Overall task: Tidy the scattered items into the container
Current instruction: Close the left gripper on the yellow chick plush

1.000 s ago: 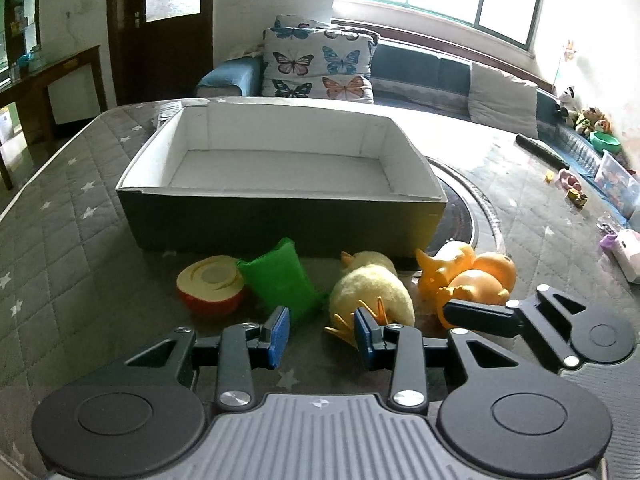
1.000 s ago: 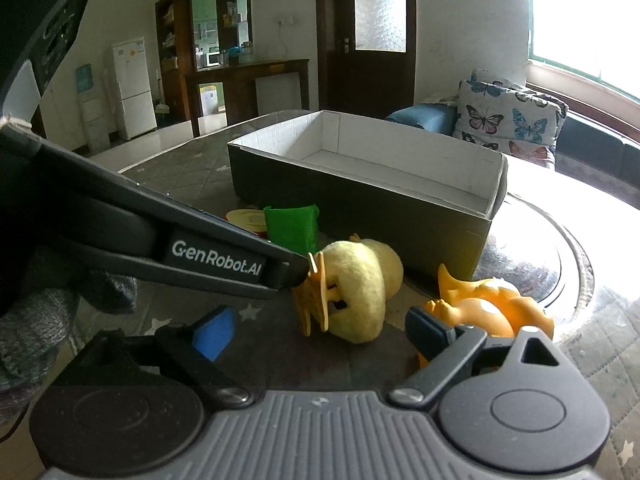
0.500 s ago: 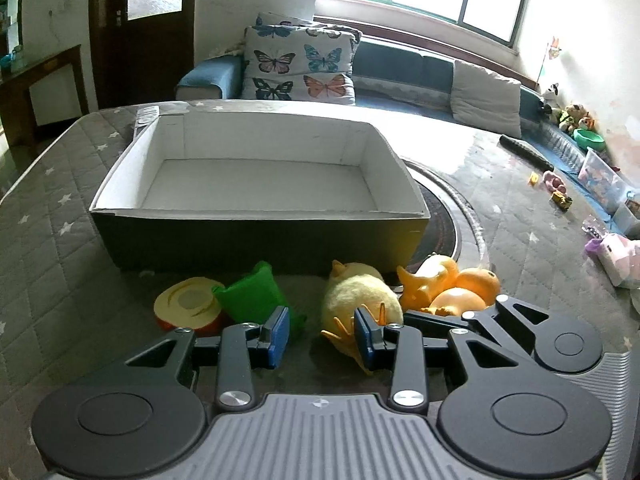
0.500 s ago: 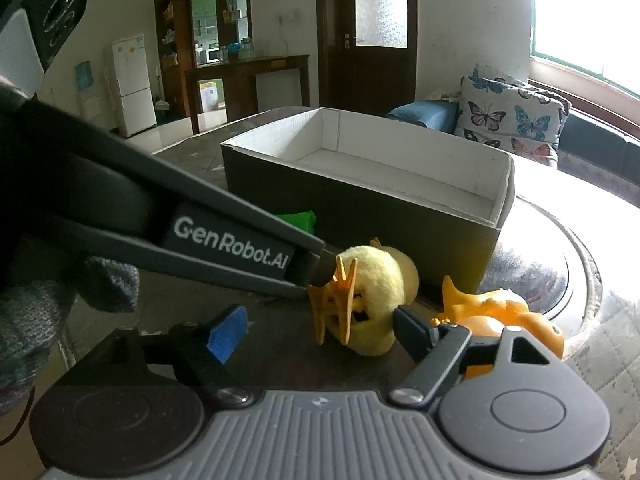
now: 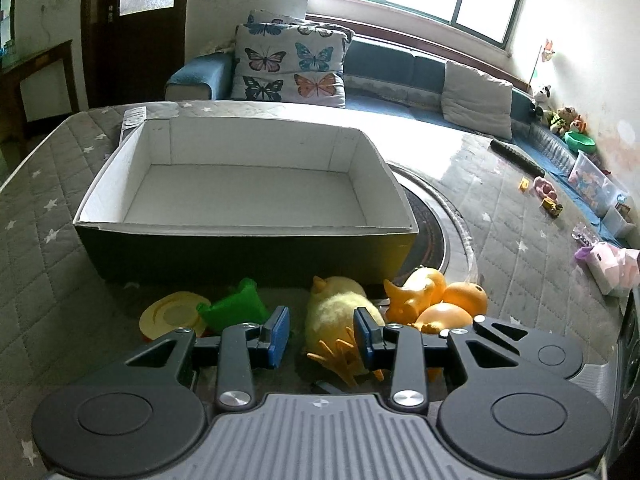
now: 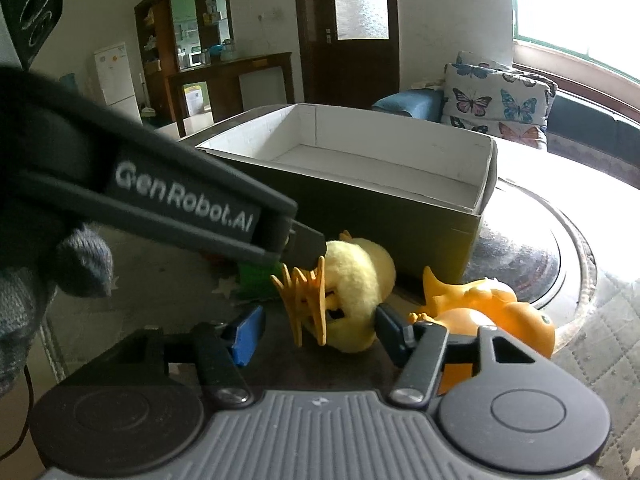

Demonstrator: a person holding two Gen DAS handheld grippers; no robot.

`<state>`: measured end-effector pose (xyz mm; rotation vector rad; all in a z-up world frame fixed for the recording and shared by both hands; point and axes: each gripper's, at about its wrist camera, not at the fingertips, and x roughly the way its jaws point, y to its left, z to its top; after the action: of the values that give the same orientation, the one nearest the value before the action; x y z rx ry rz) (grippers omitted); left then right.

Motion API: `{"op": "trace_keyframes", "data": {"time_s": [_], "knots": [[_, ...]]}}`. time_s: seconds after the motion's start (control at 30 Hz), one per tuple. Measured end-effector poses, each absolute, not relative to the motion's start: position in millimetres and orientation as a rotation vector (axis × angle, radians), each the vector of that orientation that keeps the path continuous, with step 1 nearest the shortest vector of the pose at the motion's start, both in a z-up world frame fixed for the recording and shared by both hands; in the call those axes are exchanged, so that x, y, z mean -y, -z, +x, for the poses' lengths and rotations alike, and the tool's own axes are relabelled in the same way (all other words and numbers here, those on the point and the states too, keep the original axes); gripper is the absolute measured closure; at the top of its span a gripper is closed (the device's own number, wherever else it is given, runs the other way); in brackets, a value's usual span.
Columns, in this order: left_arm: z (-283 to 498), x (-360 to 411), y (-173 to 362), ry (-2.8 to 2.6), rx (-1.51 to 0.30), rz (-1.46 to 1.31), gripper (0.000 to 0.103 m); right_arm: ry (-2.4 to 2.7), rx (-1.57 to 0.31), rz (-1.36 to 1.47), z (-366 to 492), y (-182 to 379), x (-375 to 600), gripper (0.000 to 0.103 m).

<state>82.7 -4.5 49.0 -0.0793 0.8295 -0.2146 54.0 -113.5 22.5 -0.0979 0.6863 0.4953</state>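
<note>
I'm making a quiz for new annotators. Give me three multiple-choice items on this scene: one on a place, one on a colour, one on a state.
1. Where does the yellow plush chick lie?
A. inside the box
B. on the table in front of the box
C. on the sofa

2. What colour is the inside of the cardboard box?
A. white
B. red
C. green

3. How stand the left gripper and right gripper?
A. both shut
B. one shut on the chick
C. both open

Answers: 1 B, it lies before the box's dark front wall; 2 A, floor and walls are white; 3 C, the fingers of each stand apart.
</note>
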Motion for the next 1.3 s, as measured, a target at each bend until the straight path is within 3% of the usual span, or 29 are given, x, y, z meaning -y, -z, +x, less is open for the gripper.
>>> {"op": "trace_keyframes", "data": {"time_s": [0.53,1.3], "knots": [[112.4,10.6,-50.0,0.250,-0.912,-0.114,0.065,-0.501,-0.692,-0.091,61.6,-24.0,120.3,0.059],[123.9,-6.3,-44.0,0.215,-0.990,-0.266,0.063,-0.510,-0.697,-0.070,68.3,-23.4,118.4,0.058]]}}
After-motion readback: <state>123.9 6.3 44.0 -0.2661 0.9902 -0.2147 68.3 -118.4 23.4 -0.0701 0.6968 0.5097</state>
